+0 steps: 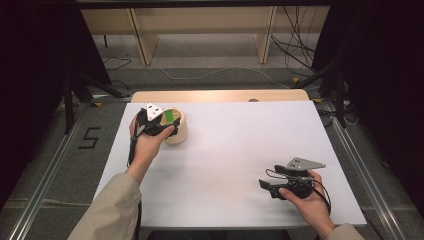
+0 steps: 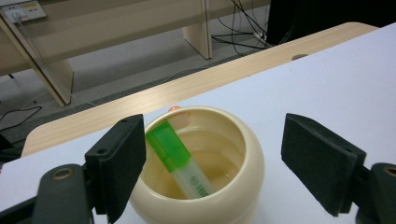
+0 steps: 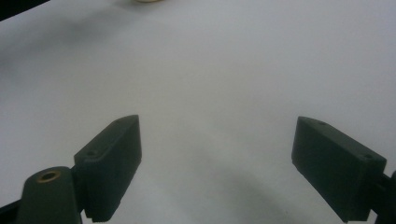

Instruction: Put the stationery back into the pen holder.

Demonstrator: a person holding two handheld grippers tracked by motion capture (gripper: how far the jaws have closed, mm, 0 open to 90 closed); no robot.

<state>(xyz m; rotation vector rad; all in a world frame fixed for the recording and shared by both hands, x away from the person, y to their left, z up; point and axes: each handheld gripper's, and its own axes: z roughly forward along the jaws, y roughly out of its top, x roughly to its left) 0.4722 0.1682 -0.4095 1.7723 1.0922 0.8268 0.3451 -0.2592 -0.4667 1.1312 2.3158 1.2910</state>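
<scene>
Left gripper (image 2: 210, 163) wide around the cream pot (image 2: 201, 186), lower centre — narrow onto the green-capped tube (image 2: 180, 161); right gripper (image 3: 217, 163) wide, empty.

White sheet (image 1: 240, 165) on wood table (image 1: 220, 95); cables (image 1: 295, 47) (floor, prob. power) beyond.

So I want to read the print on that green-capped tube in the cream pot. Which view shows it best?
The left gripper view: the green-capped tube leans inside the cream pot, with part of its print legible. The high view shows a green patch in the pot beside the left gripper. The right gripper view catches a sliver of the pot's base.
</scene>
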